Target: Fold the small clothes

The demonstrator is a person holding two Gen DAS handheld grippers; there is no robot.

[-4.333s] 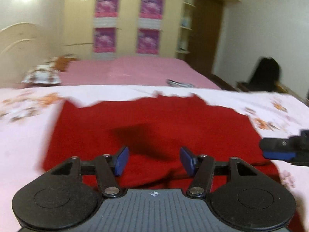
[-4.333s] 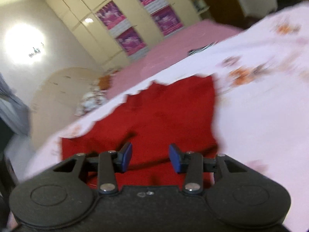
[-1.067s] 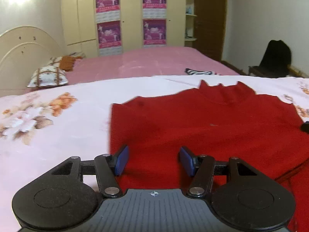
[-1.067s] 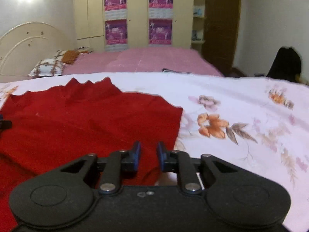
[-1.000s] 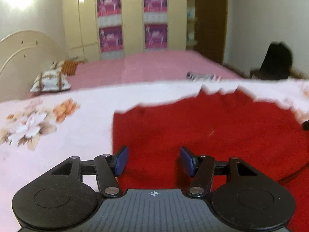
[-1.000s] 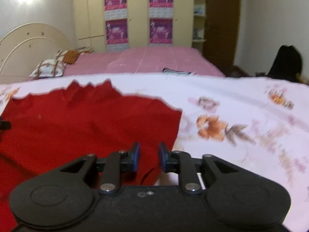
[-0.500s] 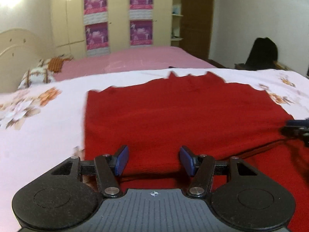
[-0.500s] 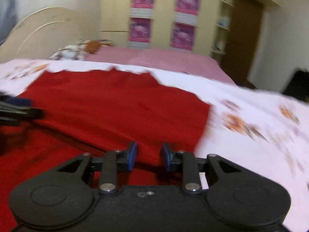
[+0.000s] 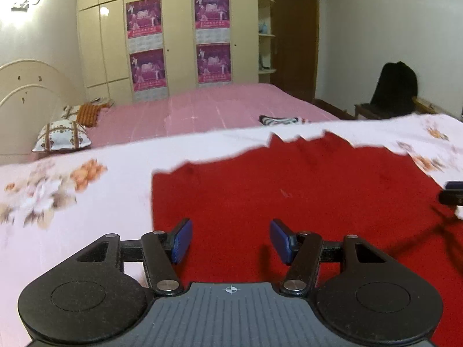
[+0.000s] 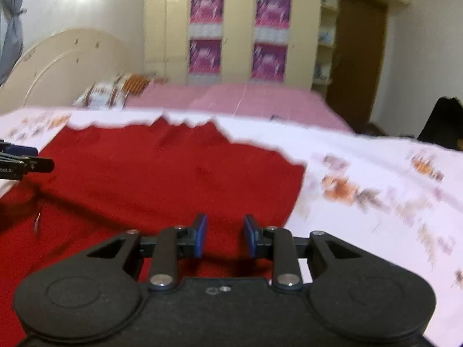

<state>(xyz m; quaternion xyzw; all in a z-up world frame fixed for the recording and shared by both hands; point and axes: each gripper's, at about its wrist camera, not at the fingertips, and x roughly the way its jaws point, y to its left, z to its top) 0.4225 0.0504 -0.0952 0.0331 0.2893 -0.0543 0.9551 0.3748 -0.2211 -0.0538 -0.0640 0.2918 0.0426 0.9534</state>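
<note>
Red garment [image 9: 289, 202] lies spread flat on white floral sheet [image 9: 86, 190], collar edge toward far side, nr the pink bed [image 9: 202, 112] beyond. A crease/fold line runs across the lower part of the cloth on its right portion; both views blurred at the fabric edges, so outline detail unclear.

Left gripper [image 9: 230, 240]: jaws stand well apart, approx mid-range. Blue pads [image 9: 181, 240] hover over garment's left-hand lower area, just inside its left edge. Nothing clamped betw pads; red cloth seen through the gap only. Whether fingertips touch the fabric: can't tell.

Right gripper [image 10: 225, 238]: jaws narrow but w/ a clear gap. Blue pads [image 10: 199, 238] sit over garment's lower right area, nr its right edge. Red cloth visible in the gap; a dark shadow below it. Pads not seen pressing on any fold, so no confirmed hold. Contact w/ fabric: can't tell.

Each gripper shows in the other's view: left one at left margin of right-wrist view [image 10: 17, 163], right one at right margin of left-wrist view [image 9: 451, 192], both over opposite sides of the garment.

Surroundings: cream wardrobe [image 9: 173, 43] w/ purple posters [image 9: 144, 18], patterned pillow [image 9: 60, 140] by curved headboard [image 9: 26, 86], brown door [image 9: 293, 46], black bag [image 9: 395, 86] at right wall
</note>
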